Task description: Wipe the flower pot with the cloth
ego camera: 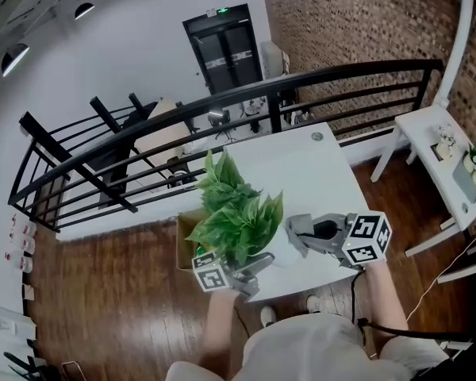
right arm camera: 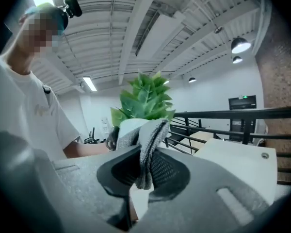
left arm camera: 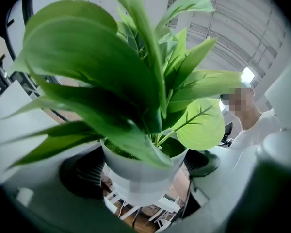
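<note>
At the white table [ego camera: 317, 173], my left gripper [ego camera: 252, 270] is clamping the round white flower pot [left arm camera: 140, 171]. My right gripper [right arm camera: 145, 174], pinching the grey knitted cloth [right arm camera: 148, 142], should be pressing flat and sweeping around.

Head view: leaves [ego camera: 236, 213] cover most of the flower pot [ego camera: 278, 252]; only a white sliver shows at their 4 o'clock. Jaw tips of the left gripper [ego camera: 256, 268] lost under that foliage. Right gripper view: cloth [right arm camera: 148, 149] masks the pot wall behind it. On the side table [ego camera: 420, 125], 3 o'clock: small items, possibly ornaments, too small to tell.
</note>
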A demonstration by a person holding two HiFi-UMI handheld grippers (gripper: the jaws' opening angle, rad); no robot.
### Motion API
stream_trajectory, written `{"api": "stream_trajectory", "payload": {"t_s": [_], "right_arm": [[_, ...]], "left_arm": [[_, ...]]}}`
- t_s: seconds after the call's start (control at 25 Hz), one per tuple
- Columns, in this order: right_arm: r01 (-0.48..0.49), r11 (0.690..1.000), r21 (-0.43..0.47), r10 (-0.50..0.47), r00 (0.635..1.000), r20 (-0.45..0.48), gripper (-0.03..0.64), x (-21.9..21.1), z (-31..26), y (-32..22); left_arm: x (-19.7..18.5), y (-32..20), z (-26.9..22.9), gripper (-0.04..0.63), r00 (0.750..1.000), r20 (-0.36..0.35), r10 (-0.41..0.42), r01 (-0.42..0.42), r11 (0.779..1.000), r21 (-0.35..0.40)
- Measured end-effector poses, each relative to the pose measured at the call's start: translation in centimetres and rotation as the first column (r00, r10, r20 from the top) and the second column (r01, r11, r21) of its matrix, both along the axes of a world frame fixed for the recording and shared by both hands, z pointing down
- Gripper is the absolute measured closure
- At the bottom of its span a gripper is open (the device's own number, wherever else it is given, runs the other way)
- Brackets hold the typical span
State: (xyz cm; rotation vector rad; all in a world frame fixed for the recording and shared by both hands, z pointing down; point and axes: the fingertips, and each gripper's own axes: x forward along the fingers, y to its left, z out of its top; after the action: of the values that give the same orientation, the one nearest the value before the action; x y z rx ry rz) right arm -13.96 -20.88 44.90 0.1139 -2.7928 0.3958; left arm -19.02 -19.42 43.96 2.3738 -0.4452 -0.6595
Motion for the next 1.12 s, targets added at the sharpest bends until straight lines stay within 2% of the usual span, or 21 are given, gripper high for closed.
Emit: {"api": "stream_trajectory", "payload": {"t_s": [0.12, 0.24, 0.32, 0.48, 0.6, 0.68, 0.76, 0.84, 0.92, 1.0, 1.12], "right_arm": [[0.026, 0.999, -0.041, -0.026, 1.000, -0.013, 0.598, 1.2, 2.7, -1.2], [0.114, 0.983, -0.146, -0.099, 0.990, 0.103, 0.598, 1.1, 3.9, -0.4], [0.145, 0.971, -0.189, -0.112, 0.979, 0.172, 0.598, 0.4, 4.2, 0.2], [0.170, 0.958, -0.231, -0.107, 0.959, 0.263, 0.598, 0.2, 3.9, 0.5], [0.164, 0.968, -0.192, -0.104, 0.952, 0.289, 0.598, 1.6, 3.1, -0.1], [0.111, 0.982, -0.150, -0.063, 0.953, 0.295, 0.598, 3.8, 2.0, -1.2], [0.057, 0.994, -0.097, -0.025, 0.952, 0.304, 0.598, 5.6, -0.2, -1.5], [0.050, 0.998, -0.033, -0.039, 0.957, 0.286, 0.598, 5.9, -2.5, -0.5], [0.095, 0.995, 0.013, -0.096, 0.971, 0.218, 0.598, 4.7, -3.4, 1.7], [0.146, 0.989, 0.031, -0.149, 0.982, 0.119, 0.598, 2.9, -2.5, 3.9], [0.183, 0.983, 0.026, -0.182, 0.983, -0.037, 0.598, 0.9, 0.5, 5.8]], "left_arm": [[2.5, 1.5, -1.4, 0.064, 0.994, -0.050, 0.094, -0.092, 0.995, 0.036], [5.1, 2.9, -2.7, 0.064, 0.973, -0.127, 0.192, -0.188, 0.981, 0.047], [6.0, 3.3, -3.2, 0.064, 0.960, -0.170, 0.224, -0.218, 0.975, 0.049], [6.0, 3.3, -3.8, 0.064, 0.951, -0.214, 0.225, -0.218, 0.974, 0.057], [5.5, 2.7, -3.8, 0.064, 0.953, -0.229, 0.197, -0.189, 0.980, 0.055], [5.2, 1.9, -3.1, 0.064, 0.968, -0.201, 0.149, -0.143, 0.989, 0.043], [4.1, 0.8, -1.9, 0.064, 0.986, -0.142, 0.085, -0.083, 0.996, 0.021], [2.5, -0.3, -0.5, 0.064, 0.997, -0.081, 0.019, -0.020, 1.000, -0.008], [1.1, -1.3, 0.8, 0.064, 0.998, -0.045, -0.035, 0.034, 0.999, -0.034], [0.6, -2.0, 1.6, 0.064, 0.997, -0.033, -0.068, 0.067, 0.997, -0.050], [1.3, -1.9, 1.1, 0.064, 0.997, -0.049, -0.067, 0.065, 0.997, -0.035]]}}
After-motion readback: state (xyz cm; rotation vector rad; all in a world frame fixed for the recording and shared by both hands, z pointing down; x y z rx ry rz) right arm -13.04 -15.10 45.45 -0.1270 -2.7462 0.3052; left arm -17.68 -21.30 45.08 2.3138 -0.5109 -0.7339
